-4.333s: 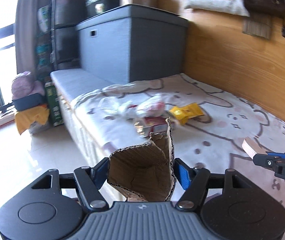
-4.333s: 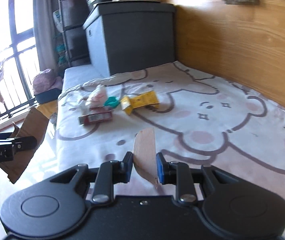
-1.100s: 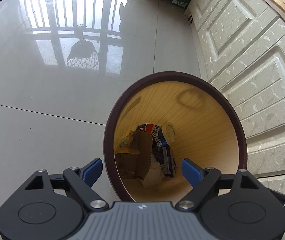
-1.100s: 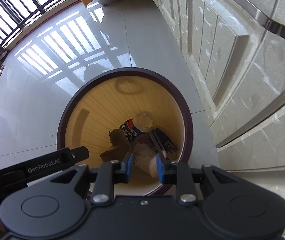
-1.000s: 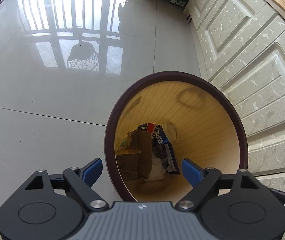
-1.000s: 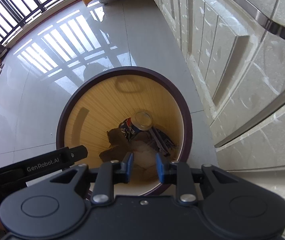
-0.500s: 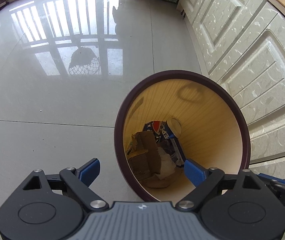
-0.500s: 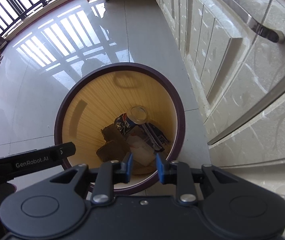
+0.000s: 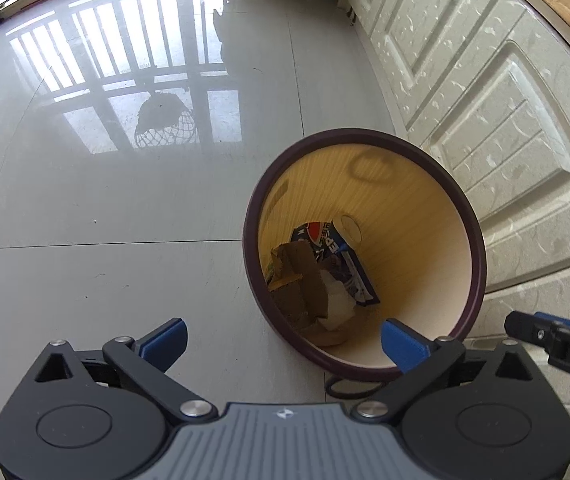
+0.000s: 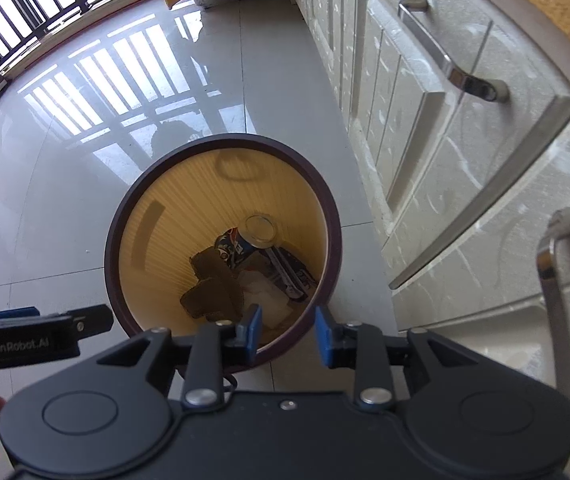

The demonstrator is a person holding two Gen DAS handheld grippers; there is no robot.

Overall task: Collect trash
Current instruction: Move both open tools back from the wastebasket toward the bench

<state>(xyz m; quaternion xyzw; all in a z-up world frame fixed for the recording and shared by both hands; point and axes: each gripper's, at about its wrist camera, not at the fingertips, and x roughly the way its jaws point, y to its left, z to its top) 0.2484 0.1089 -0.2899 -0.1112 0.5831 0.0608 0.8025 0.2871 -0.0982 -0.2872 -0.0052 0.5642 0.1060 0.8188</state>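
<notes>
Above the bin (image 9: 365, 248), both grippers point steeply down at its mouth. Left gripper (image 9: 283, 340): jaws opening to a wide spread, nothing between the blue pads. Right gripper (image 10: 287, 334): jaws opening from a narrow gap, also empty; only the bin's near rim shows through the gap.

Trash lies at the bottom of the bin, toward its near wall:
- torn cardboard (image 9: 301, 280), brown, crumpled, leaning on the wall
- drink can (image 10: 245, 240), lying tilted toward the far side of the heap, open top up
- printed wrapper (image 9: 351, 276), dark blue, draped beside the can
- white crumpled piece (image 10: 263, 292), paper or plastic, cannot tell which

Handling, as judged:
- cardboard: light, stiff along the flutes, bends at tears; best pinched across a flat edge, not a ragged corner
- can: light if empty, smooth, likely to slip or dent; best gripped across the body with moderate squeeze
- wrapper: very light, limp, slick; needs a bunched fold between the pads
- bin: rigid, smooth inner wall, dark rim; stands on glossy floor tile just beside the white cabinet fronts (image 10: 465, 128)

No trash visible on the floor around the bin.
</notes>
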